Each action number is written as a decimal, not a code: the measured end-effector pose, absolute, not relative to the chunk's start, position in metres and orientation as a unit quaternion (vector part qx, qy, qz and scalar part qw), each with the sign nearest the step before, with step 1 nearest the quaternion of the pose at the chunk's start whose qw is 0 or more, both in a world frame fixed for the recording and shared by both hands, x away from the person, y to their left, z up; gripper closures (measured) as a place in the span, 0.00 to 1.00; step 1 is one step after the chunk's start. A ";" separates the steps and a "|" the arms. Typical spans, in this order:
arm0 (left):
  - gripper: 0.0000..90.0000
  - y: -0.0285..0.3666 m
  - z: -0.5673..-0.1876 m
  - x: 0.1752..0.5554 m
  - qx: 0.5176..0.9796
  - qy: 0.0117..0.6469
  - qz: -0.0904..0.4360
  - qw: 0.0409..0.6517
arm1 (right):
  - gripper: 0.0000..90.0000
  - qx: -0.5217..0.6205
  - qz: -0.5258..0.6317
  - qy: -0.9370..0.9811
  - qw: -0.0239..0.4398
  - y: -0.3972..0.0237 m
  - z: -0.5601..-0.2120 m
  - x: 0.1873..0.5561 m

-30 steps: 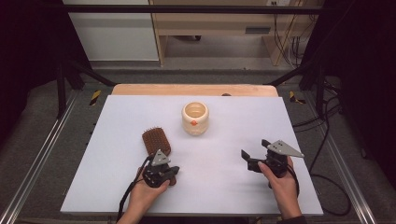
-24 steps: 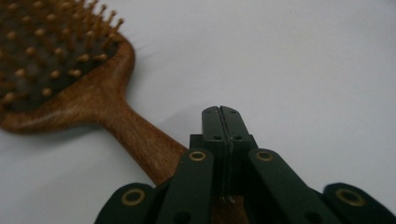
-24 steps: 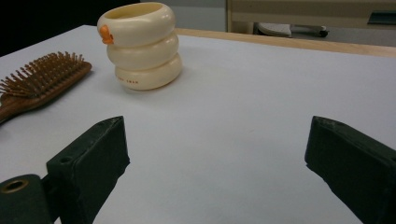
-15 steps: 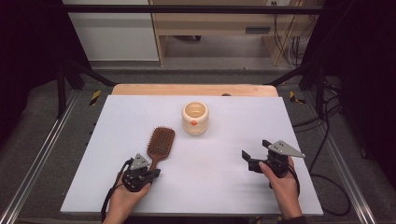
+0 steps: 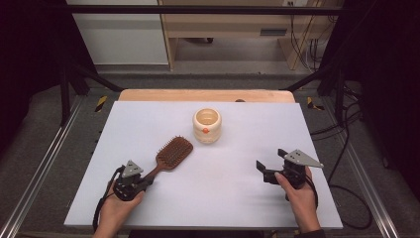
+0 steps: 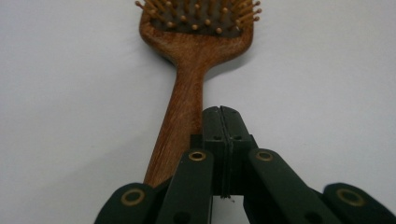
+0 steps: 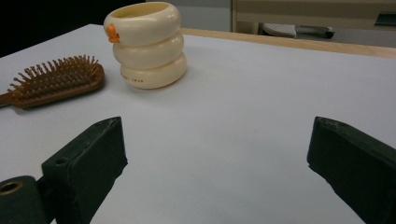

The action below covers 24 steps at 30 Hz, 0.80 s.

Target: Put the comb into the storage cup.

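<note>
A brown wooden hairbrush [image 5: 173, 152] lies bristles up on the white table [image 5: 228, 203], its handle pointing toward the near left. My left gripper [image 5: 144, 179] sits at the end of that handle. In the left gripper view its jaws [image 6: 222, 122] are pressed flat together with nothing between them, and the brush handle [image 6: 184, 102] runs beside and under them. A cream ringed cup [image 5: 207, 126] with an orange dot stands upright beyond the brush. My right gripper [image 5: 271, 159] rests at the near right, open and empty [image 7: 215, 140], facing the cup [image 7: 145, 44] and the brush [image 7: 56, 81].
A wooden board edge [image 5: 205, 95] runs along the table's far side. Metal rails [image 5: 44, 158] flank the table left and right. Cables [image 5: 346, 193] trail on the floor at the right. White table stretches between the two grippers.
My left gripper has moved left toward the near-left corner. The brush has swung so its handle points at the gripper, and more of it shows. The right gripper has stayed put.
</note>
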<state>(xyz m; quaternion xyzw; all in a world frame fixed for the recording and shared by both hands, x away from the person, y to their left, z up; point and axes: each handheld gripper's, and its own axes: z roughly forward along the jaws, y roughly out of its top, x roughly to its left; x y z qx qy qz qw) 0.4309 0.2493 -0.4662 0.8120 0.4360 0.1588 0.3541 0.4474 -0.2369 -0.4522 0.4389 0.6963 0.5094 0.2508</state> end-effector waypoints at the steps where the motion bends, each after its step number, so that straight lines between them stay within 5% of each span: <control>1: 1.00 0.251 -0.466 0.432 0.812 0.437 0.162 0.352 | 0.05 0.438 0.509 0.697 0.251 -0.237 -0.452 0.447; 24: 1.00 0.256 -0.464 0.443 0.824 0.428 0.154 0.338 | 0.05 0.435 0.509 0.698 0.252 -0.236 -0.452 0.448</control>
